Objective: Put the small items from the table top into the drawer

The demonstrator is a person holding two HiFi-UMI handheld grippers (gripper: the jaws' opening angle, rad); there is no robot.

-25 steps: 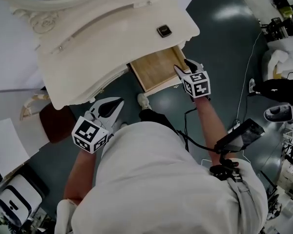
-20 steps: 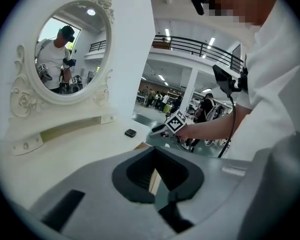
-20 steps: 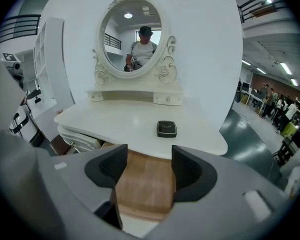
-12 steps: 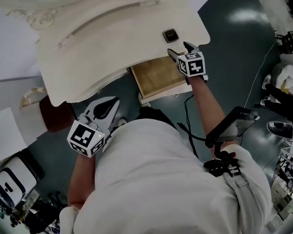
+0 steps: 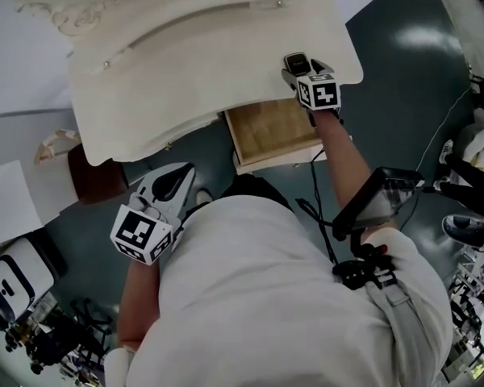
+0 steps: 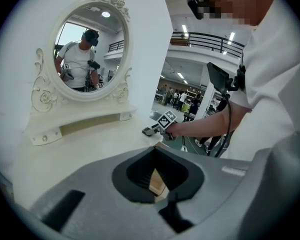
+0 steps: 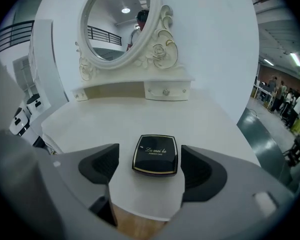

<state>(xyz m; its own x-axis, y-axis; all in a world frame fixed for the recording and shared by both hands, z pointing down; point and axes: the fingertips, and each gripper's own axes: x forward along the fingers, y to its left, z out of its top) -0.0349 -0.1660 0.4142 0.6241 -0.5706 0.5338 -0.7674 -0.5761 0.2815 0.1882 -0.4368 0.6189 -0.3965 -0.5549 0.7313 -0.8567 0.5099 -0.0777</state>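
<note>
The left gripper point(image 5: 176, 185) hangs below the front edge of the cream, curved-front dressing table point(image 5: 185, 63), at 8 o'clock of the open light-wood drawer point(image 5: 274, 131), roughly where it hung a second ago. Its jaws are clenched with nothing held, and only a sliver of drawer wood shows through the hollow between the pads. The drawer looks bare inside. The right gripper point(image 7: 150, 151) has changed most: a second ago it hovered at the drawer's front right corner, and now it has gone to the table top at 1 o'clock of the drawer. Its jaws have just been opening and stand released, one on each side of the black square powder compact with a gilt rim point(image 7: 155, 156). The compact lies flat near the table's front edge, touched by neither pad.
</note>
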